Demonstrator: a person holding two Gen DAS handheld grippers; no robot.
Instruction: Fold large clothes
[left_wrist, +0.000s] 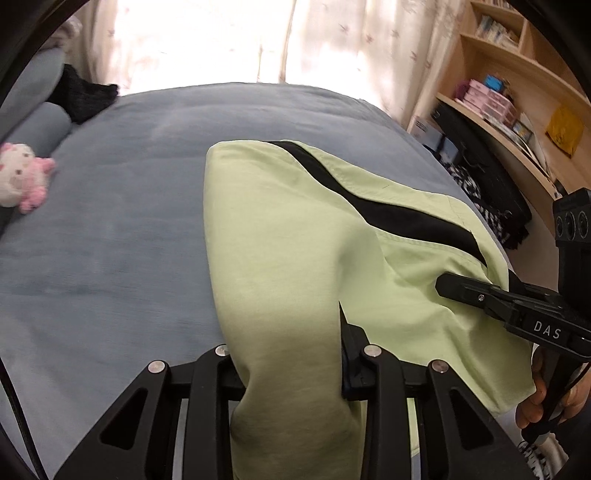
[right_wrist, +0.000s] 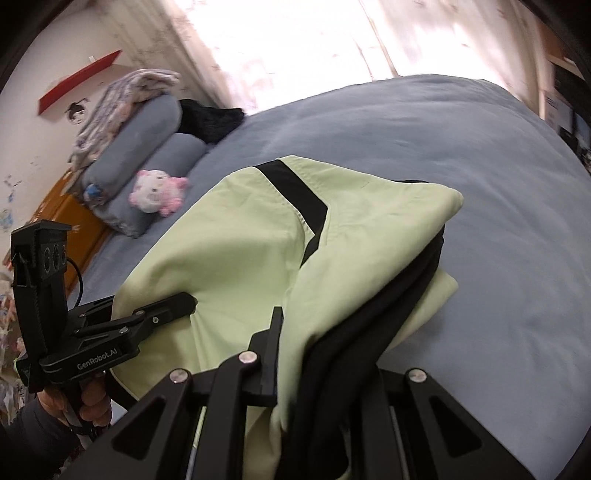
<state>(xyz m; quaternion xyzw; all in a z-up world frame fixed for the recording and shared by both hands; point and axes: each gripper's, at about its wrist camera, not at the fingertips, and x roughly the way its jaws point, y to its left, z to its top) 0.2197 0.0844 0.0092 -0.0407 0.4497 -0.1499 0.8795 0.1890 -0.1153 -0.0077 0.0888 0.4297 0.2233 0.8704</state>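
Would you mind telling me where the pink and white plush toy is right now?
The plush toy lies on the blue bed, at the left edge of the left wrist view, beside the grey bolster pillows, apart from the green garment.

A bed with a blue-grey cover (left_wrist: 129, 206) fills the room. Behind it, bright daylight glows through pale curtains (left_wrist: 207, 40). Wooden shelves (left_wrist: 517, 70) hold what seem to be books.

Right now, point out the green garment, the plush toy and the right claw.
green garment (left_wrist: 280, 229), left wrist view, on its flat upper panel.
plush toy (right_wrist: 157, 192), right wrist view, on its white face.
right claw (left_wrist: 448, 286), left wrist view, at its fingertips on the cloth.
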